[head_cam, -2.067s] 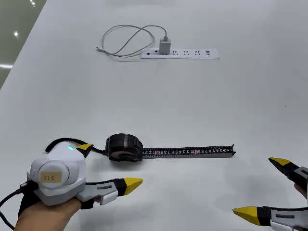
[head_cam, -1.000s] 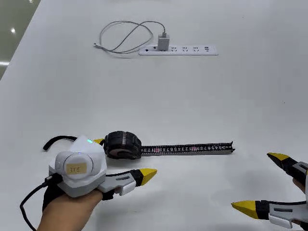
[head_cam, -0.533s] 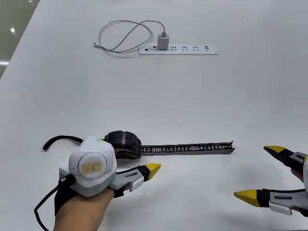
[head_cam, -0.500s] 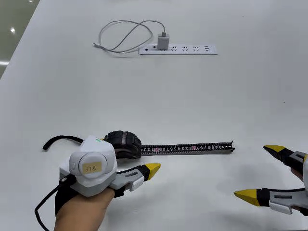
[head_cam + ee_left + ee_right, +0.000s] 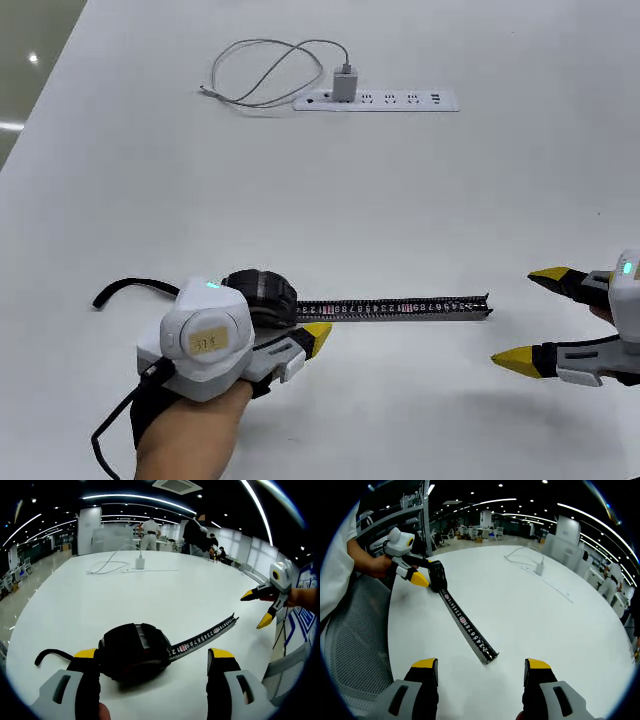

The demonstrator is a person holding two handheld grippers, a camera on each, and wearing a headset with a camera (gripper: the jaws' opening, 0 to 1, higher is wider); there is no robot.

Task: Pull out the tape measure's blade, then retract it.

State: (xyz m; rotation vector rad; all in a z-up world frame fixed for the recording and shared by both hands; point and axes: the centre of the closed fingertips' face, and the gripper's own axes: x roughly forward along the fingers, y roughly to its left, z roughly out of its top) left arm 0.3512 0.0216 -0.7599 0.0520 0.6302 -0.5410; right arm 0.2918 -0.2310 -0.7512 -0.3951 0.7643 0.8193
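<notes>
Our left tongs (image 5: pixel 152 655) stand spread wide around the black, round, rubber-ribbed tape measure case (image 5: pixel 132 650). One yellow-tipped jaw sits just beside the case's rim and the other is well apart on the blade side, so nothing is clamped yet. Our right tongs (image 5: pixel 480 663) are likewise released and empty. They hover over the white tabletop (image 5: pixel 350 200), with the blade's hooked metal end (image 5: pixel 490 658) lying just ahead, between the lines of the two jaws. The case rests on the near part of the tabletop, and the dark, numbered steel blade (image 5: pixel 400 307) runs out flat from it toward the right tongs. A black wrist strap (image 5: pixel 125 288) trails from the case's other side.

We judge the case compact, fairly heavy and hard under a grippy skin, so it should take a firm squeeze across its ribbed rim without slipping. The blade looks thin and springy, stiff lengthwise but apt to kink if twisted and to whip when freed. We would hold it only at the hook and guide it home slowly. Far across the tabletop lies a white power strip (image 5: pixel 390 100) with a plugged-in charger (image 5: pixel 345 85) and a looped grey cable (image 5: pixel 260 70).
</notes>
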